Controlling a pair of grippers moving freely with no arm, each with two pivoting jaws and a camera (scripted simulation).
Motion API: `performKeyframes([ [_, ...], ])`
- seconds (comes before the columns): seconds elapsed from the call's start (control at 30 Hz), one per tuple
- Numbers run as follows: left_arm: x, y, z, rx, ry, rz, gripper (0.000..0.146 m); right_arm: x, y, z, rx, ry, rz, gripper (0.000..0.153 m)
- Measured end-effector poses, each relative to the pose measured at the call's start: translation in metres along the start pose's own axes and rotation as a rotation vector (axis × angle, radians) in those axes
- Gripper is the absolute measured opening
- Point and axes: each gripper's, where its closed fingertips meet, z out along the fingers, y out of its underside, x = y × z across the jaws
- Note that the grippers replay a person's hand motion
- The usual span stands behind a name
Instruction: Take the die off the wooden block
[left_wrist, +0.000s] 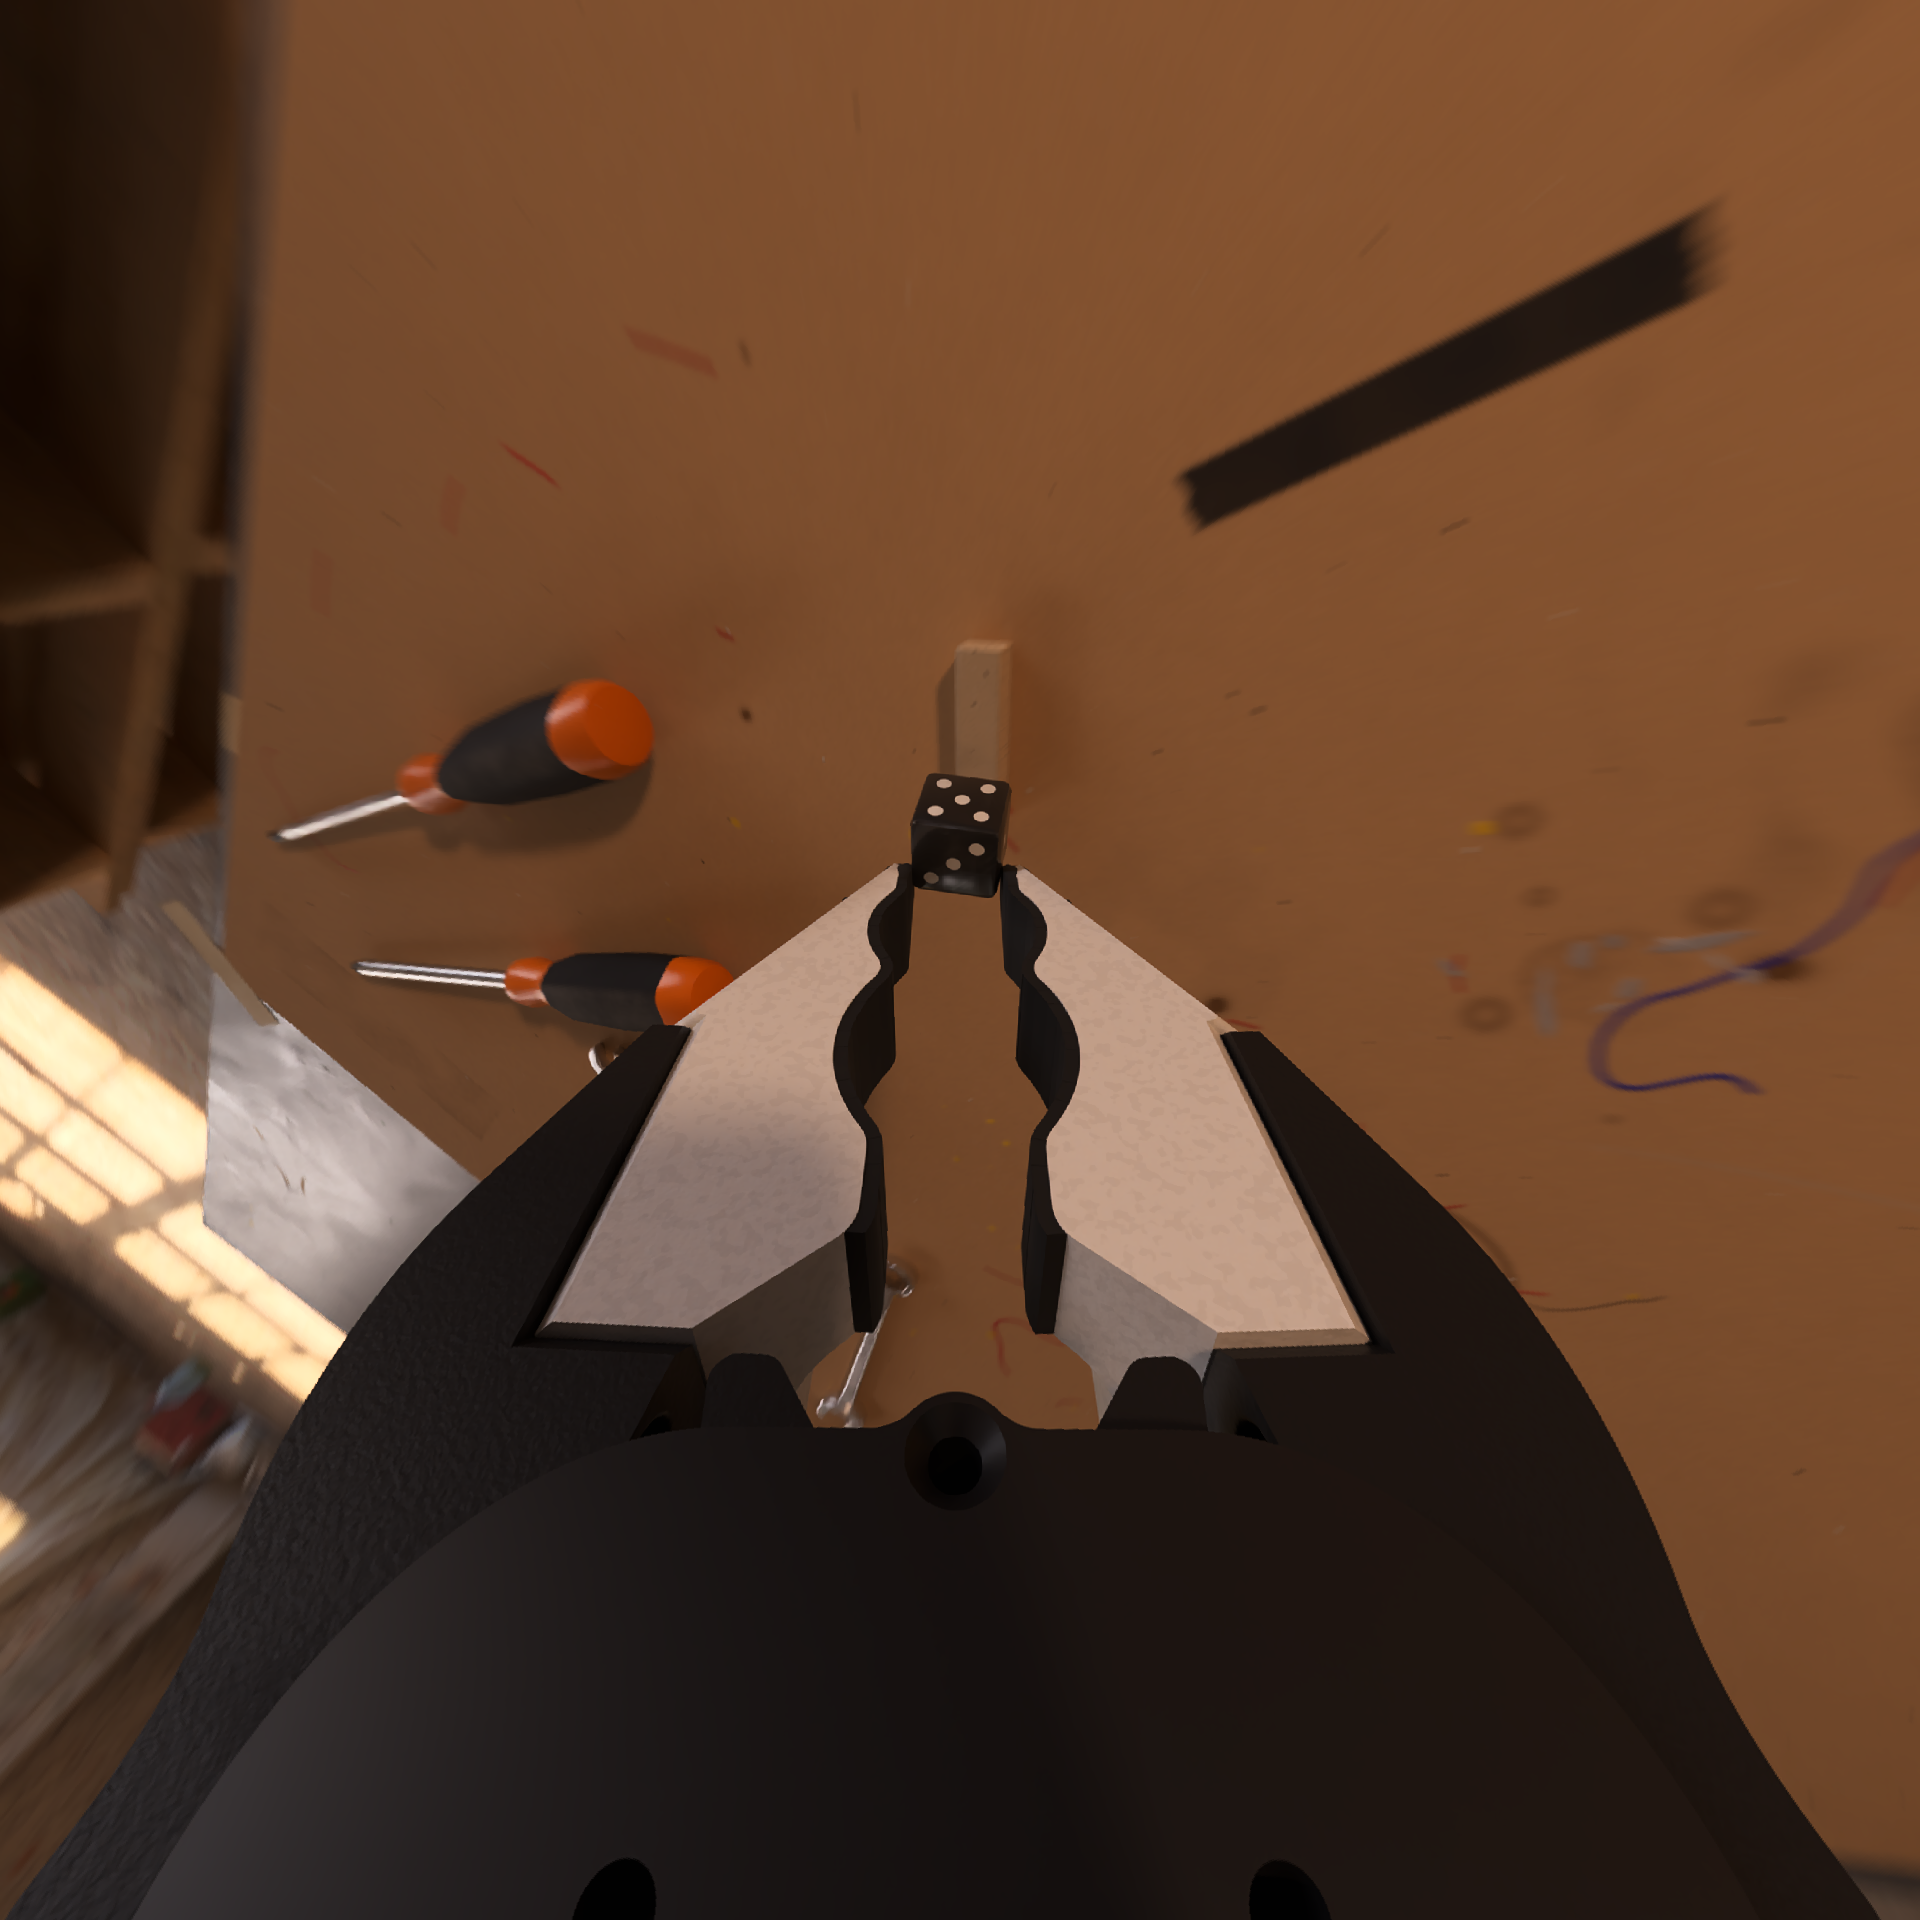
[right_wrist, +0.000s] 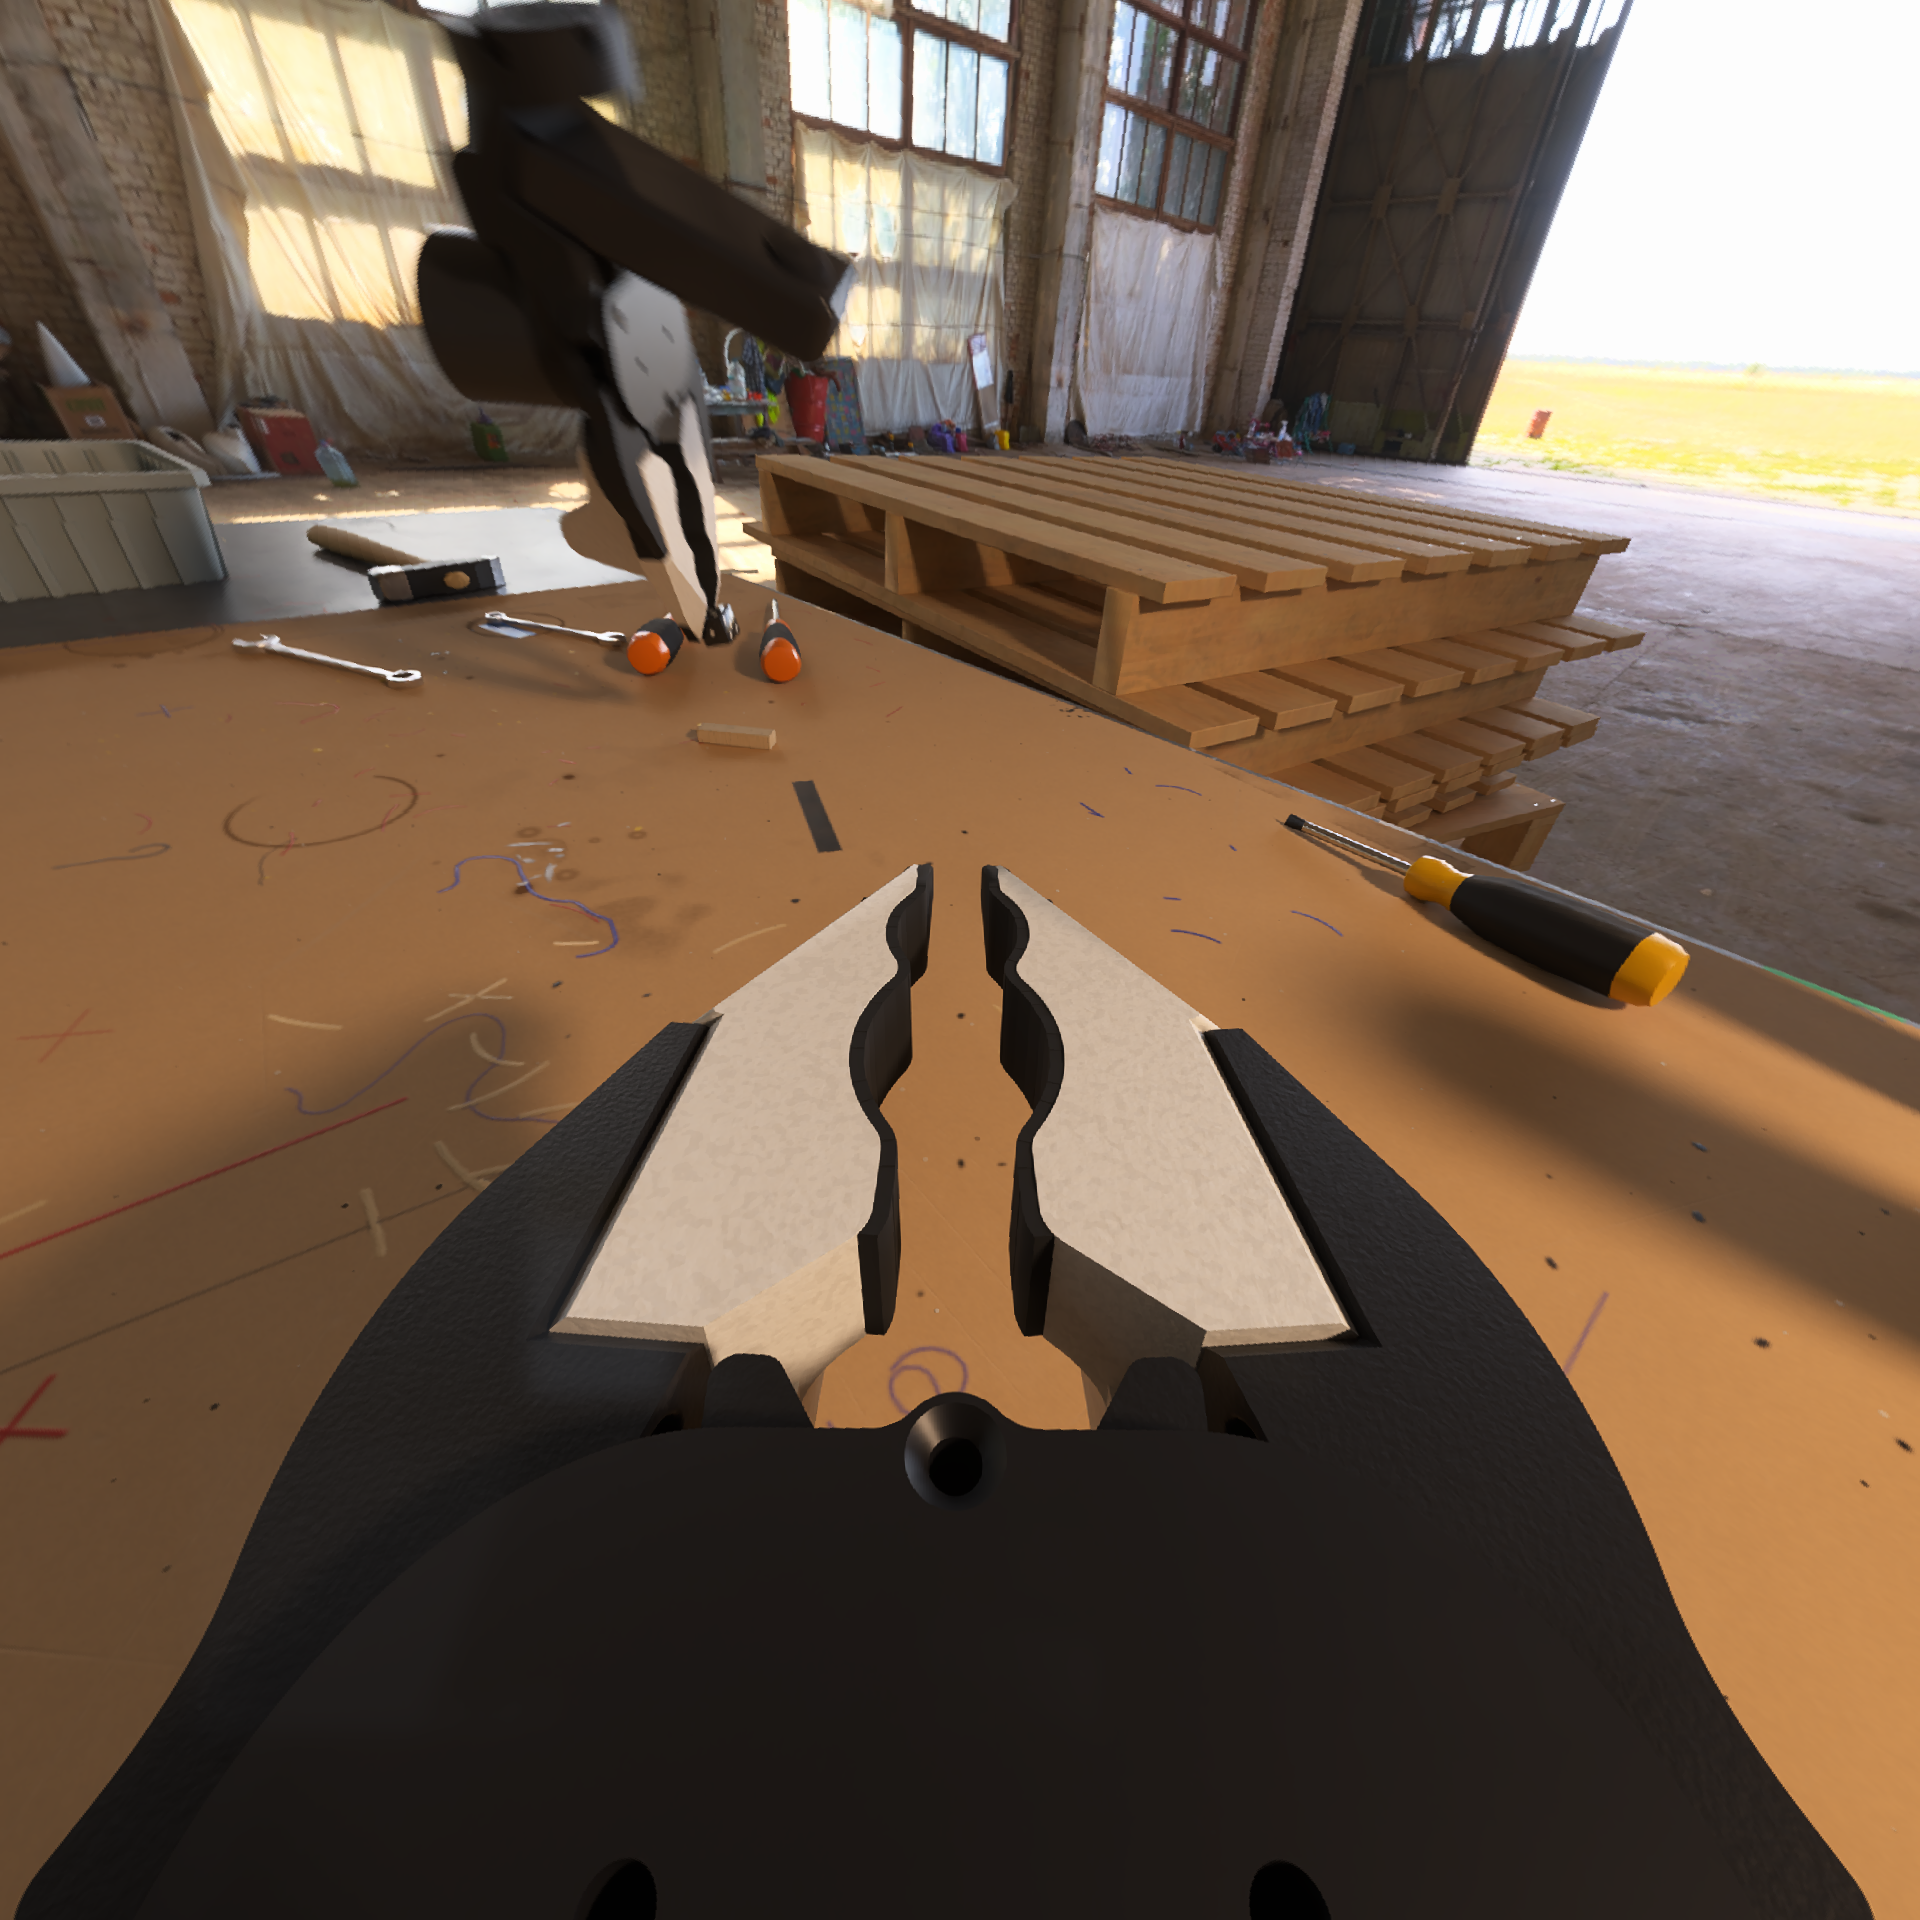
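Observation:
A black die with white pips (left_wrist: 959, 834) is pinched between the fingertips of my left gripper (left_wrist: 956, 881), which is shut on it. The pale wooden block (left_wrist: 982, 696) lies flat on the brown table just beyond the die, with nothing on it. In the right wrist view the left gripper (right_wrist: 715, 621) is blurred and points down, holding the die (right_wrist: 719, 621) behind the block (right_wrist: 736, 736). My right gripper (right_wrist: 956, 873) hovers low over the table, empty, with a narrow gap between its fingers.
Two orange-and-black screwdrivers (left_wrist: 520, 758) (left_wrist: 613, 987) lie left of the block. There is a black tape strip (left_wrist: 1455, 364), a yellow-handled screwdriver (right_wrist: 1548, 930), wrenches (right_wrist: 327, 660), a hammer (right_wrist: 426, 571) and a grey bin (right_wrist: 94, 520). Stacked pallets (right_wrist: 1195, 592) stand beyond the table edge.

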Motion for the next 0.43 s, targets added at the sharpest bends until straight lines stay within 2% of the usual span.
performKeyframes([
  [0.1,0.034,-0.019,-0.067,0.296,0.006,-0.032,0.016,0.002,-0.001,-0.001,0.01,-0.002,0.023,0.009],
  [0.23,0.146,-0.045,-0.147,0.604,0.153,0.053,0.017,0.0,-0.001,-0.002,0.005,-0.014,0.035,0.01],
  [0.33,0.246,-0.059,-0.161,0.667,0.326,0.127,0.017,-0.006,-0.006,-0.009,0.014,-0.03,0.059,0.011],
  [0.37,0.274,-0.062,-0.154,0.651,0.376,0.144,0.017,-0.009,-0.008,-0.014,0.017,-0.037,0.062,0.011],
  [0.43,0.308,-0.063,-0.129,0.575,0.386,0.169,0.016,-0.014,-0.009,-0.024,0.003,-0.03,0.048,0.011],
])
